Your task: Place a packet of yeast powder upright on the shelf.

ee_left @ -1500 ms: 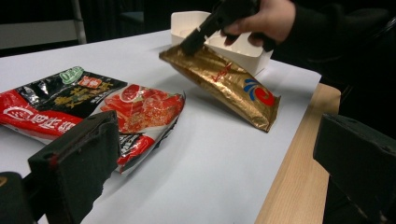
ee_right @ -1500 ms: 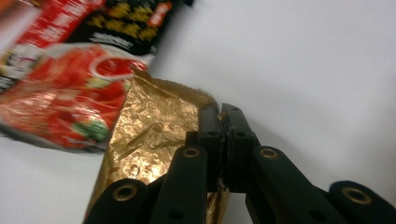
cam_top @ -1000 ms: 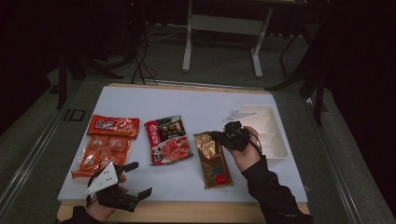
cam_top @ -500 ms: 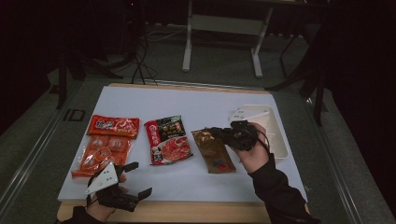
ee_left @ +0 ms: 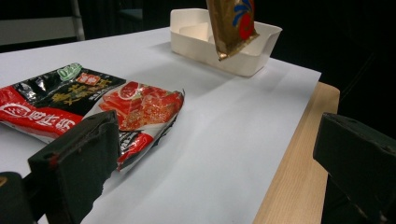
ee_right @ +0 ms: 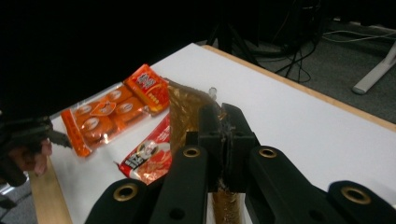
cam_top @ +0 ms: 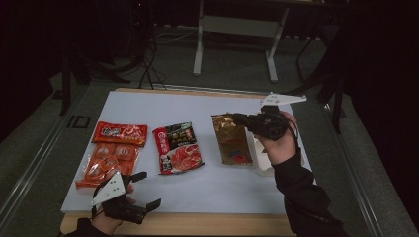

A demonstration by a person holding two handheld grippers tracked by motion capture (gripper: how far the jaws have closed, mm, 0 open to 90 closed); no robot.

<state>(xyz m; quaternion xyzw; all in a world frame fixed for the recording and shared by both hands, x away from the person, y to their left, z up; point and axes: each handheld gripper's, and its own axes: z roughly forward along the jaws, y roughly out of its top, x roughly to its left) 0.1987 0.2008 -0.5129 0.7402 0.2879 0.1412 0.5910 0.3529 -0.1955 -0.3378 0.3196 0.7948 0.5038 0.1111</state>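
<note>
My right gripper is shut on the top edge of a gold snack packet and holds it hanging above the white table. In the right gripper view its jaws pinch the crinkled gold packet. The left gripper view has the gold packet dangling in front of a white tray. My left gripper rests open near the table's front left edge with nothing between its jaws.
A red-and-black food packet lies mid-table. Left of it lie an orange multi-pack and a red packet. The white tray sits under my right hand, mostly hidden. A wooden edge runs along the front.
My right gripper has risen with the gold packet, lifting it off the table so that it hangs. The left gripper has stayed still.
</note>
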